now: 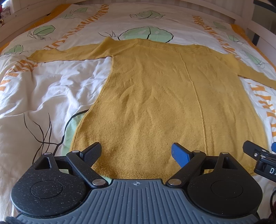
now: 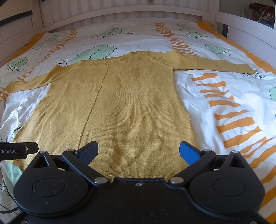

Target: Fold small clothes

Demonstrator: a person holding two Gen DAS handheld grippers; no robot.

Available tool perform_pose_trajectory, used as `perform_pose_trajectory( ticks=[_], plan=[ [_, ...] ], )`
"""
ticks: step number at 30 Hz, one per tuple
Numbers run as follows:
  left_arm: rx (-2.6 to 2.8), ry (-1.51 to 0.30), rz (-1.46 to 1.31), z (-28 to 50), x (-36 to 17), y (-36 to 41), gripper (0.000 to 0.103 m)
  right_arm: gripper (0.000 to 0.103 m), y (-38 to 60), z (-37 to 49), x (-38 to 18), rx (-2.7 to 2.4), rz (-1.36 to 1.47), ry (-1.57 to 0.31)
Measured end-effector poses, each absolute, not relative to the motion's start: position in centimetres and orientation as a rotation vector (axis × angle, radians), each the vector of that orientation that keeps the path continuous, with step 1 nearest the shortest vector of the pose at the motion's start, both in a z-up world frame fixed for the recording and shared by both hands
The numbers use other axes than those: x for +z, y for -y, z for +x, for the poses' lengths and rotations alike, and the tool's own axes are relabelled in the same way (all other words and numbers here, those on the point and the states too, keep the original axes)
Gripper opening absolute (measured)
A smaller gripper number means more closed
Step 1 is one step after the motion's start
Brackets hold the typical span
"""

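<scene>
A mustard-yellow knitted sweater lies flat on the bed with both sleeves spread out sideways and its neck at the far end. It also shows in the right wrist view. My left gripper is open and empty, hovering over the left part of the sweater's near hem. My right gripper is open and empty over the right part of the hem. The right gripper's finger shows at the right edge of the left wrist view. The left gripper's finger shows at the left edge of the right wrist view.
The sweater lies on a white duvet printed with green leaves and orange stripes. A white slatted bed frame runs along the far end and the sides.
</scene>
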State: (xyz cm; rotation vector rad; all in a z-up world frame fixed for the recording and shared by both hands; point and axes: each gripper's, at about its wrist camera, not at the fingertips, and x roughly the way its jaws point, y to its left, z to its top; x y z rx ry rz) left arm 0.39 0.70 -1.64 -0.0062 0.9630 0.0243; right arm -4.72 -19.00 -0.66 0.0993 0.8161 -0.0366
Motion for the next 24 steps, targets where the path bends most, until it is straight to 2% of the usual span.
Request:
perform_pose_trajectory(
  ticks=[14,24],
  plan=[
    [0.006,-0.946,0.006,1.7,-1.3,-0.5,0.089,0.100,19.2,-3.5,-1.1,-0.001,0.114,-0.832],
    [-0.047,-0.857,0.012,6.2,-0.1,0.1,0.089,0.100,22.9,-0.1,-1.0,0.129,0.206,-0.833]
  ],
)
